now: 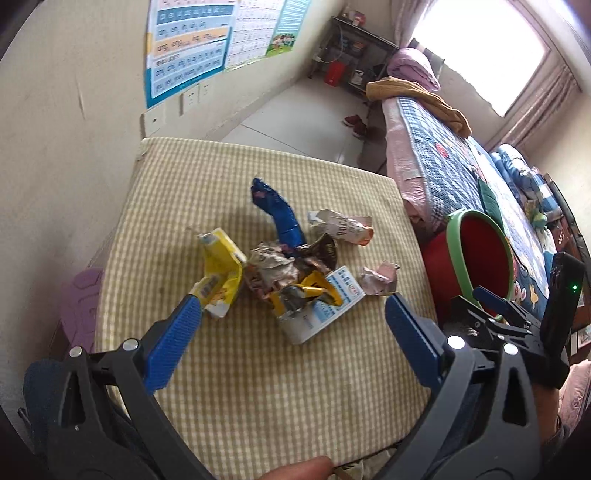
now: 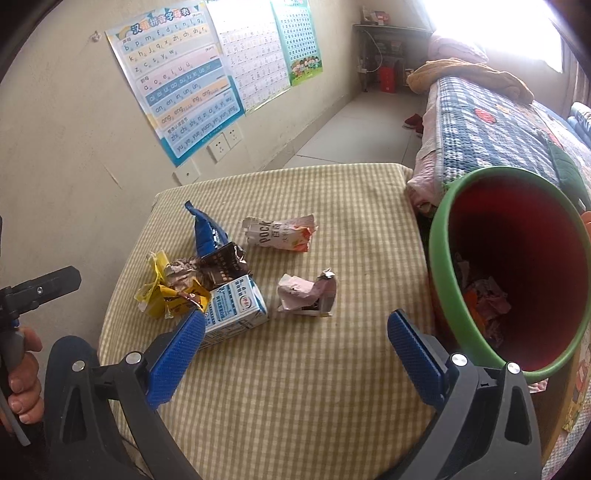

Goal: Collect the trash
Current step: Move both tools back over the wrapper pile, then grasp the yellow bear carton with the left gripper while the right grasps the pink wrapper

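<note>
Both tongs hang wide and empty over the checked desk: the left tongs above the wrapper heap, the right tongs nearer the pink wrapper. The red bin stands just beside the desk edge. I reckon a grab into that tangled heap could drag the milk carton along, or scatter light scraps onto the floor.

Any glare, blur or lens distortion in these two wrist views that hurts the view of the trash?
Left wrist: window blown out, fisheye bends the table edges, trash pile sharp. Right wrist: the same window glares at top right and hazes the bed; the red bin is dark inside, its contents dim; milk carton legible.
</note>
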A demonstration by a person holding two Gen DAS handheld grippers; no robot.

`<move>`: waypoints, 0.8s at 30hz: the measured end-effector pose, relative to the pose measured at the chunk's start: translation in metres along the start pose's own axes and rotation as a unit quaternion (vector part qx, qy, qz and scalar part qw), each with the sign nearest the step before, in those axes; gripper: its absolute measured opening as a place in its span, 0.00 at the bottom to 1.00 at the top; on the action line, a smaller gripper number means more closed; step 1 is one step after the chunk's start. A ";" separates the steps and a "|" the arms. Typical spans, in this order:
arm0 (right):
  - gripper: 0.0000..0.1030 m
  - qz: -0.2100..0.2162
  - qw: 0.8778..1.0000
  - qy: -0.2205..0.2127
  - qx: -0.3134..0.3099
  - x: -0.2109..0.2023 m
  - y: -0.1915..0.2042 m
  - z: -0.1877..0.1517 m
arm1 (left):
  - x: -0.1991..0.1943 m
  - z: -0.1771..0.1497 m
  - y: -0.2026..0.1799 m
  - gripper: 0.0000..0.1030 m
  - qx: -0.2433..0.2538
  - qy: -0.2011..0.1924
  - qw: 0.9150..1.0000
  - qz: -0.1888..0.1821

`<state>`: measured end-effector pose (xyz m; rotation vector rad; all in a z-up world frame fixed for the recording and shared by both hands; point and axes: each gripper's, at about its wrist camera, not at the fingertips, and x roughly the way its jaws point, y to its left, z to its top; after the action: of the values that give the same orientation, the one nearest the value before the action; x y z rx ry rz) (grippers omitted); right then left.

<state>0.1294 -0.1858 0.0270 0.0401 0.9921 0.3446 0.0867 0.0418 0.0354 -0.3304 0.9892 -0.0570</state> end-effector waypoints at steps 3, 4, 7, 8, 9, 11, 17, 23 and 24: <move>0.93 0.004 1.000 0.009 -0.004 0.009 0.011 0.002 | -0.001 -0.006 0.024 0.94 -0.022 0.005 1.000 0.008; 0.93 0.004 1.000 0.011 -0.006 0.011 0.013 0.003 | 0.001 -0.007 0.031 0.94 -0.029 0.009 1.000 0.009; 0.93 0.003 1.000 0.016 -0.009 0.016 0.018 0.006 | 0.006 -0.011 0.044 0.94 -0.039 0.016 0.999 0.015; 0.93 0.003 1.000 0.017 -0.009 0.018 0.019 0.006 | 0.008 -0.012 0.046 0.94 -0.040 0.018 0.999 0.016; 0.93 0.002 1.000 0.020 -0.009 0.020 0.019 0.007 | 0.010 -0.012 0.048 0.94 -0.041 0.019 0.999 0.018; 0.93 -0.001 1.000 0.025 -0.007 0.025 0.018 0.006 | 0.016 -0.014 0.050 0.94 -0.042 0.025 0.999 0.021; 0.93 -0.012 0.999 0.048 0.004 0.042 0.008 0.000 | 0.044 -0.015 0.054 0.94 -0.017 0.056 0.997 0.047; 0.93 -0.019 0.997 0.071 0.022 0.065 -0.004 -0.003 | 0.078 -0.015 0.063 0.94 0.006 0.089 0.993 0.073; 0.93 -0.021 0.997 0.072 0.026 0.069 -0.006 -0.003 | 0.082 -0.014 0.065 0.94 0.010 0.091 0.993 0.075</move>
<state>0.1630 -0.1707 -0.0316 0.0423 1.1430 0.2855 0.1135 0.0836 -0.0574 -0.2344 1.1920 0.0412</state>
